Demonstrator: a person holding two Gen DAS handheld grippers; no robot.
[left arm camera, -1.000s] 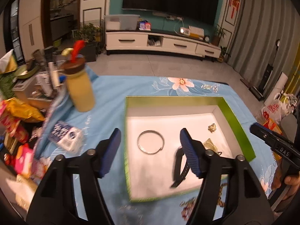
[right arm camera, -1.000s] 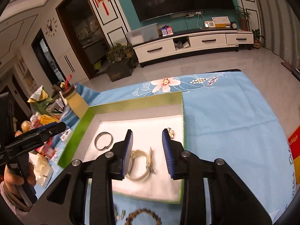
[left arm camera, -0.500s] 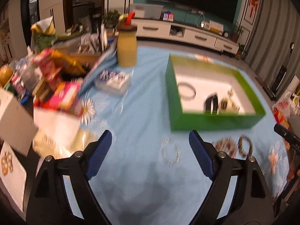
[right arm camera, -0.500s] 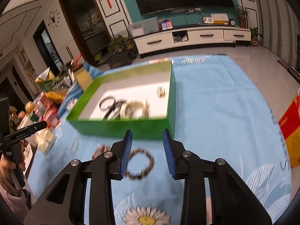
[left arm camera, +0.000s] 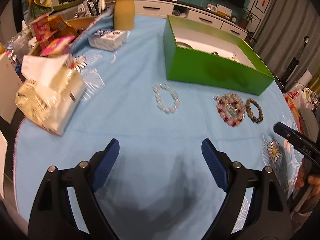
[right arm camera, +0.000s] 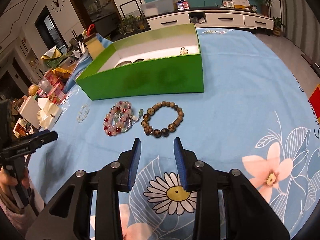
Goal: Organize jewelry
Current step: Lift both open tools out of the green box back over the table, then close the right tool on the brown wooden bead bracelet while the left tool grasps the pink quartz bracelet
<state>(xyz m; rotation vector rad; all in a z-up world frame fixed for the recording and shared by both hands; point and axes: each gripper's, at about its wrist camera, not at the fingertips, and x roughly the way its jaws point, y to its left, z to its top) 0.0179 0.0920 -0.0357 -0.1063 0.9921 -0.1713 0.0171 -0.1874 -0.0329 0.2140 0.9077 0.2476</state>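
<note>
Bracelets: you have three lying on the blue floral tablecloth (right arm camera: 240, 84), in front of the green box.
Brown bracelet (right arm camera: 162, 118): dark speckled beads in a flat ring, straight ahead of your right gripper and just beyond its tips.
Pink-and-red bracelet (right arm camera: 118, 118): a looped strand of pale pink, red and greenish beads, just to the left of the brown one in the right wrist view, with a small charm trailing toward it.
Clear bracelet (left arm camera: 166, 98): see-through beads, apart from the other two, ahead of your left gripper and well beyond its tips.
Green box (right arm camera: 148, 80): open-topped with a white inside; a few small pieces show over its near wall, too hidden to tell what they are.
Right gripper (right arm camera: 157, 160): your jaws stand narrowly apart with nothing between them, above a printed daisy on the cloth.
Left gripper (left arm camera: 160, 164): your jaws are spread wide and hold nothing, above bare blue cloth.
Table's far left side: a yellow jar (left arm camera: 124, 12) with a dark lid, a tissue pack (left arm camera: 50, 98) and a heap of snack packets (left arm camera: 52, 38).
</note>
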